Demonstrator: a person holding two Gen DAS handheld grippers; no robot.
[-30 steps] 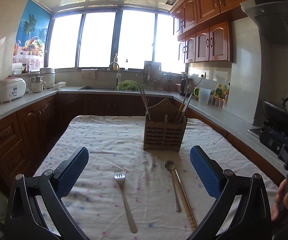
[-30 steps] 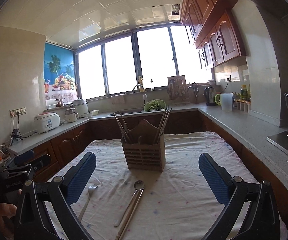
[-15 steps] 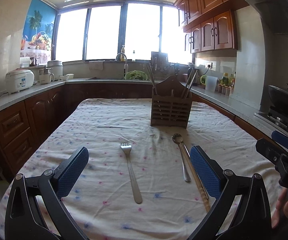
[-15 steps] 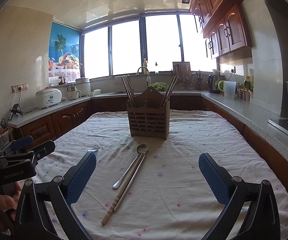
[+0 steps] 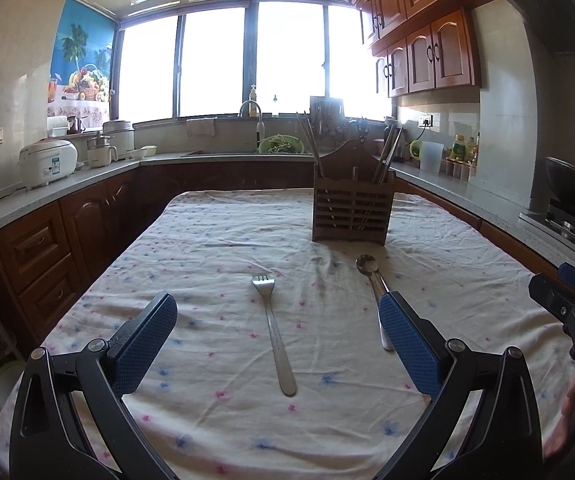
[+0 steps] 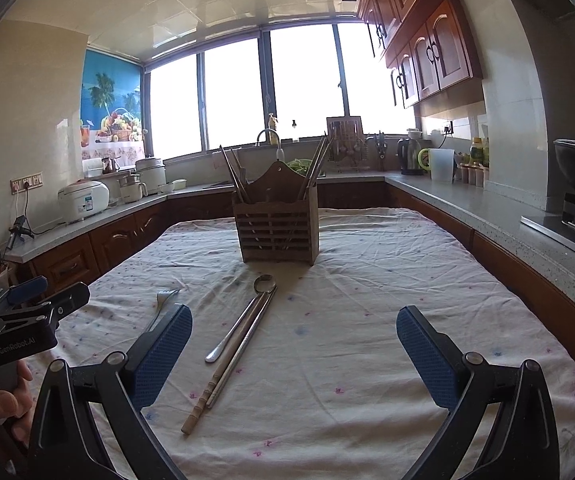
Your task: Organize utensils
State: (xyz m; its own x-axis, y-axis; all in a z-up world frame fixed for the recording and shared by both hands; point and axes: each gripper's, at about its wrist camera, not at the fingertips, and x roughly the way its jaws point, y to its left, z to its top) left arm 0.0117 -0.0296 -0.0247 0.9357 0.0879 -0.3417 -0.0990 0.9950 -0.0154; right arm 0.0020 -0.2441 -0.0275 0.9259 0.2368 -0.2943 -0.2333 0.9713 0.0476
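On the left wrist view, the left gripper stands wide apart and empty above the tablecloth. The fork lies flat between its blue pads, tines toward the wooden utensil holder, well short of it. The spoon lies nearer the holder, bowl just in front of its base; its handle runs behind the right-hand pad. The right gripper body shows at the frame's right edge.

On the right wrist view, the right gripper is likewise spread wide, holding nothing. The spoon and the chopsticks lie side by side, touching, in front of the holder, slanting toward the left-hand pad. The fork lies left of them, partly hidden by that pad.
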